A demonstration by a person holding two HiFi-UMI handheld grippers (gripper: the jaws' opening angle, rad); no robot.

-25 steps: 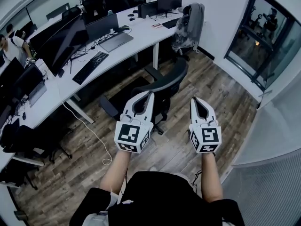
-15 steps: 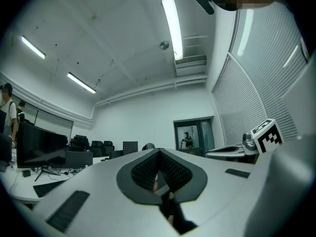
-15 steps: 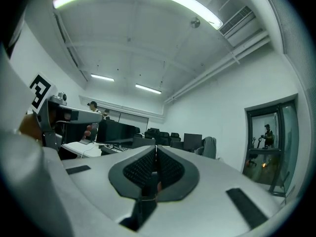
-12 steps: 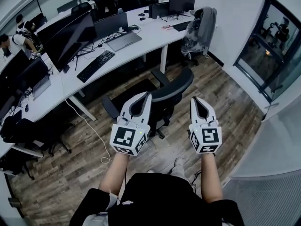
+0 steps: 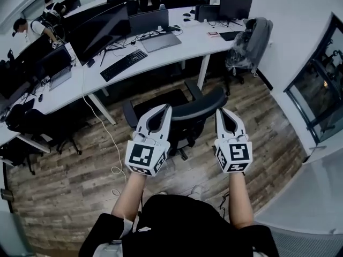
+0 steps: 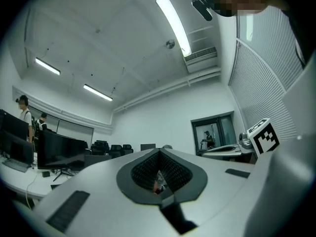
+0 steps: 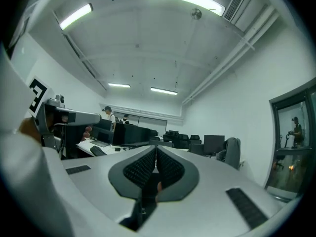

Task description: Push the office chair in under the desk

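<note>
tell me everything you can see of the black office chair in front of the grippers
The black office chair stands upright on the wood-plank floor, pulled out from the white desk, its curved backrest toward the person and seat facing the desk. It has two armrests and a wheeled base, partly hidden. The left gripper and right gripper, both shut, sit by the backrest's ends; contact cannot be told.

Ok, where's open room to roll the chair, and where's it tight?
Free: the gap under the desk between its two white legs, straight ahead of the office chair, and the bare wood floor right of it. Crowded: left, where a cable hangs to the floor near dark chairs, and far right by the jacket-draped chair.
</note>
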